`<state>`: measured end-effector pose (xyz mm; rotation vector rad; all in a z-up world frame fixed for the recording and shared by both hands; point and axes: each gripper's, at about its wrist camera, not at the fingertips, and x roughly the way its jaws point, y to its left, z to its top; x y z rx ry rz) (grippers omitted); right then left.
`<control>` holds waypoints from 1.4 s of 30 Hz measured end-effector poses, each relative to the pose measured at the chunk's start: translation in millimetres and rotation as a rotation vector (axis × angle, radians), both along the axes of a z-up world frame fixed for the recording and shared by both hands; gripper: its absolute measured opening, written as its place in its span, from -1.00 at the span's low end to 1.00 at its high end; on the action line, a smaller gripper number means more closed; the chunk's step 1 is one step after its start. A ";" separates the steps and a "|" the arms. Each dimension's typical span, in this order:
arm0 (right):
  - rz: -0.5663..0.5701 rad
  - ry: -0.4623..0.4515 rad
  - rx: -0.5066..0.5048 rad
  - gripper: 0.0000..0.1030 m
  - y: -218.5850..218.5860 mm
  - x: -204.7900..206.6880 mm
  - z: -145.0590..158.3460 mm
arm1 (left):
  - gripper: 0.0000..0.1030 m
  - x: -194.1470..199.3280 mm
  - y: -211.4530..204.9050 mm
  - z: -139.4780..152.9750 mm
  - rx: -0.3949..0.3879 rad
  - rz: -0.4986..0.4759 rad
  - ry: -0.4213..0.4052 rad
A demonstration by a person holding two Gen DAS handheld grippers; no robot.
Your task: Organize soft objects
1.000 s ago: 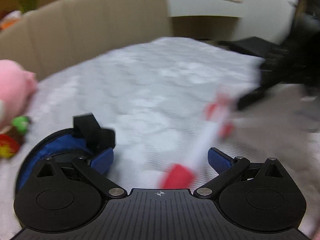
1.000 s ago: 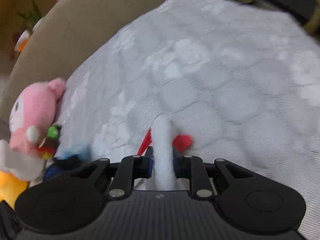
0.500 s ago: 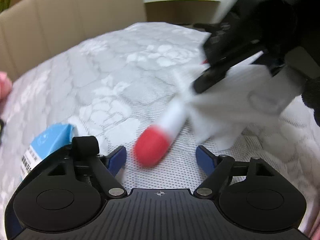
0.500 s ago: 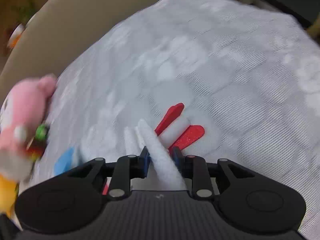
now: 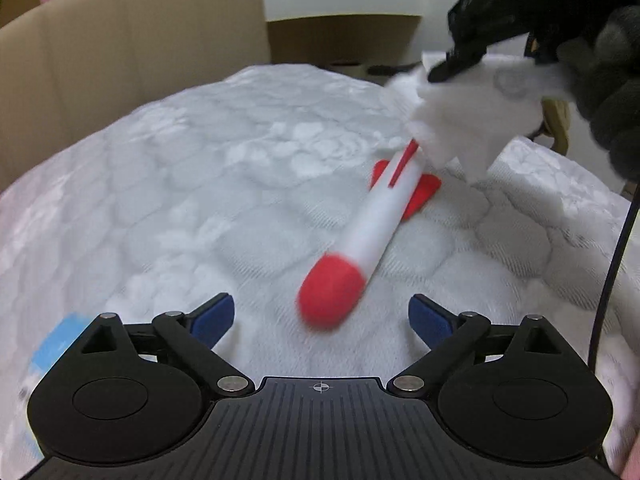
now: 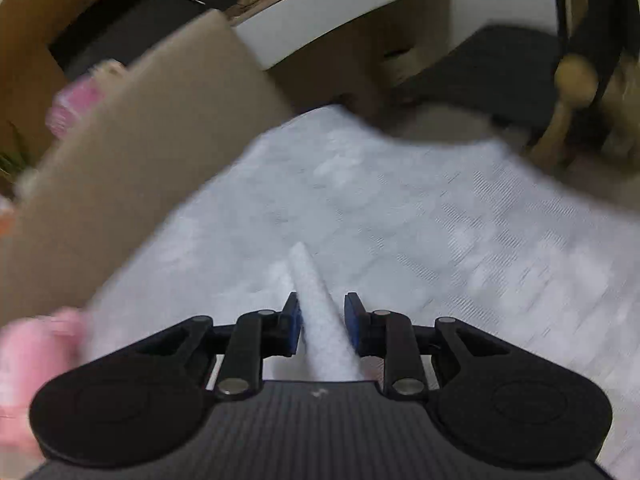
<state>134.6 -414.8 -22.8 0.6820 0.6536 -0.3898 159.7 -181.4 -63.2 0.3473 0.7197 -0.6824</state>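
Observation:
A plush rocket [image 5: 376, 216] with a white body, red nose and red fins hangs slanted over the white mattress [image 5: 200, 184], blurred by motion. Its fluffy white tail [image 5: 472, 120] is pinched in my right gripper [image 5: 460, 64], seen at the upper right of the left wrist view. The red nose points down toward my left gripper [image 5: 320, 312], which stands open just below it with nothing between its fingers. In the right wrist view my right gripper [image 6: 320, 312] is shut on the white plush tail [image 6: 316, 320]; the rest of the rocket is hidden below.
A beige padded headboard [image 5: 120, 60] runs along the far left of the mattress. A light blue item [image 5: 56, 340] lies beside my left gripper. A blurred pink plush [image 6: 36, 360] sits at the left edge. A gloved hand [image 5: 608, 80] holds the right gripper. A wooden chair [image 6: 572, 92] stands beyond the bed.
My right gripper has lifted and tilted up with the rocket's tail in it, so the rocket has left its view. In the left view the rocket has swung farther out; the left gripper stays open.

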 end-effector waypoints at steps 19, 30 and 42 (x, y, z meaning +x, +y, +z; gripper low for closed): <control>0.564 0.174 0.399 -0.51 138.1 4.5 -54.8 | 0.89 -29.4 78.9 12.6 0.060 0.147 0.397; 0.517 0.096 0.325 -0.51 131.6 -23.5 -33.2 | 0.96 -55.6 152.9 12.0 0.045 0.493 0.252; 0.743 -0.012 0.330 -0.50 186.1 -35.2 -9.9 | 0.95 -56.6 144.5 18.9 0.078 0.460 0.198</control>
